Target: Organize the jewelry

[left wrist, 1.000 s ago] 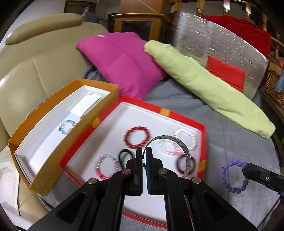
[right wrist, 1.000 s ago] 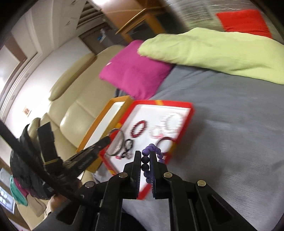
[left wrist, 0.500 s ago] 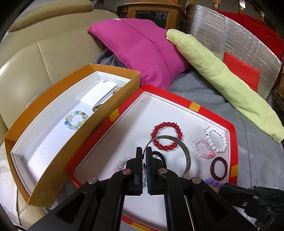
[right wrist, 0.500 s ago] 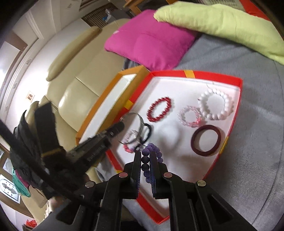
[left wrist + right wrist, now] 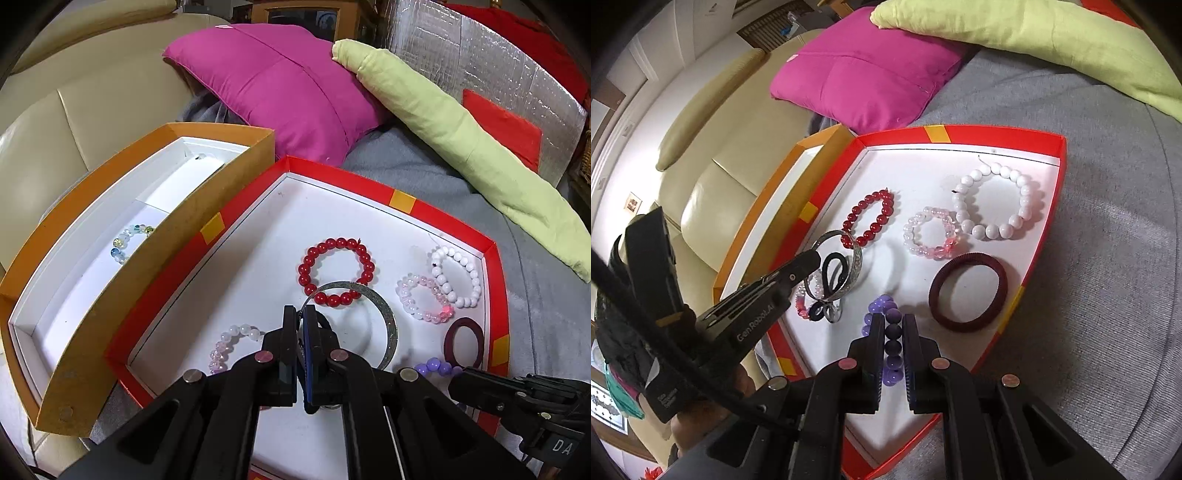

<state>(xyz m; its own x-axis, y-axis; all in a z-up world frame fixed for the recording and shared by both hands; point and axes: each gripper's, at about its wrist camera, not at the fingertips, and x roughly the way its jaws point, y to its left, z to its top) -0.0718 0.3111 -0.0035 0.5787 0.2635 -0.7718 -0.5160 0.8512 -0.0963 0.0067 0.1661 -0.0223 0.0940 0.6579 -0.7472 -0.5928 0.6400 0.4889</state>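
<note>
My left gripper [image 5: 300,314] is shut on a silver bangle [image 5: 388,317], which hangs over the white floor of the red tray [image 5: 369,192]. From the right wrist view the same left gripper [image 5: 812,256] and silver bangle [image 5: 855,254] hover at the tray's left side. My right gripper [image 5: 894,323] is shut on a purple bead bracelet [image 5: 892,336] above the near part of the red tray [image 5: 997,136]. In the tray lie a red bead bracelet [image 5: 336,271], a white bead bracelet [image 5: 458,275], a pink-clear bracelet [image 5: 424,299], a maroon ring [image 5: 464,341], another pale bead bracelet [image 5: 229,347] and a black hair tie [image 5: 833,273].
An orange box [image 5: 122,266] with a white inside stands left of the tray and holds a pale blue-green bead bracelet [image 5: 127,242]. A magenta cushion [image 5: 280,88] and a lime-green cloth roll [image 5: 461,147] lie behind on the grey blanket [image 5: 1108,258]. A cream sofa [image 5: 55,122] is at left.
Both grippers have come down and forward over the red tray. The purple bracelet has moved from beside the tray on the grey blanket to above its near part. Both grips hold.
</note>
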